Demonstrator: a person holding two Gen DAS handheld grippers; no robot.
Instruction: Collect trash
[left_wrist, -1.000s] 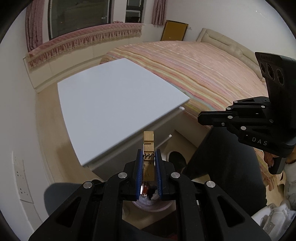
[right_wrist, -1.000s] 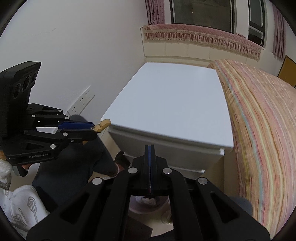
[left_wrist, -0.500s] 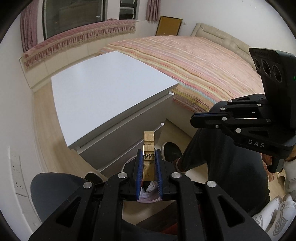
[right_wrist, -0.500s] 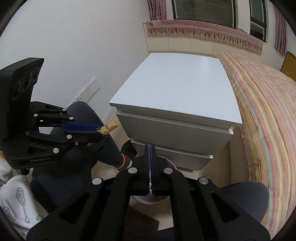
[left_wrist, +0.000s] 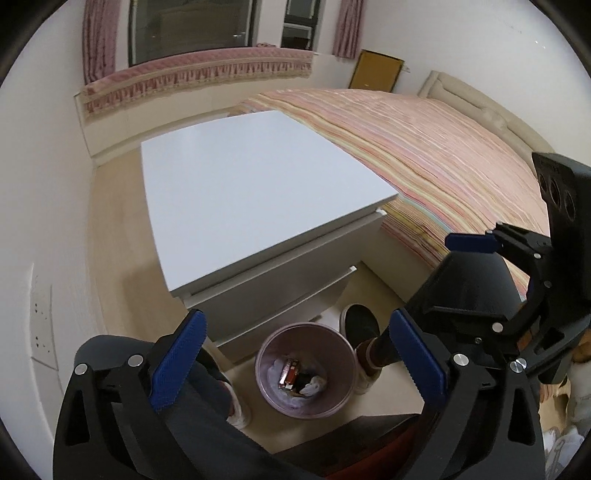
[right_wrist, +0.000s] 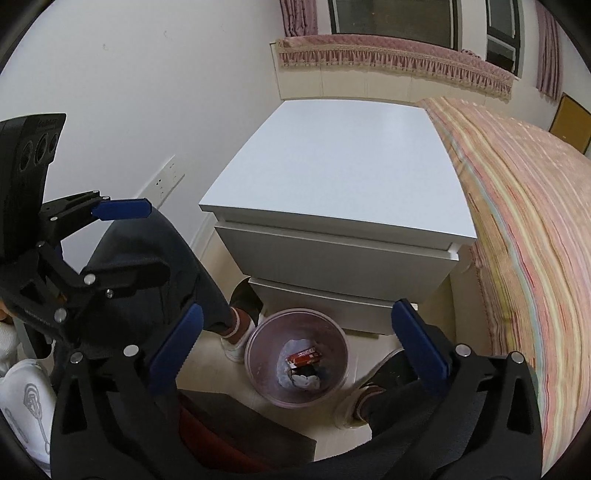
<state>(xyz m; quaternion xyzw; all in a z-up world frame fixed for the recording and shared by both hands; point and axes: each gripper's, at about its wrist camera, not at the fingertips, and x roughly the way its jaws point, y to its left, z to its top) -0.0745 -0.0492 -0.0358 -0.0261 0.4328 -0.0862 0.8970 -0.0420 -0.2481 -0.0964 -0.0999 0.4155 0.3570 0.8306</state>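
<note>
A pale pink waste bin stands on the floor in front of the white nightstand; it also shows in the right wrist view. It holds a red packet, white tissue and other scraps. My left gripper hangs above the bin, open and empty. My right gripper is also above the bin, open and empty. The wooden clothespin is not visible.
The striped bed lies to the right of the nightstand. A white wall with sockets is on the left. The person's legs and shoes flank the bin. A window seat runs along the back.
My left gripper held a wooden clothespin and has opened; the clothespin is gone from it. My right gripper has opened too. Both have moved over the bin.
</note>
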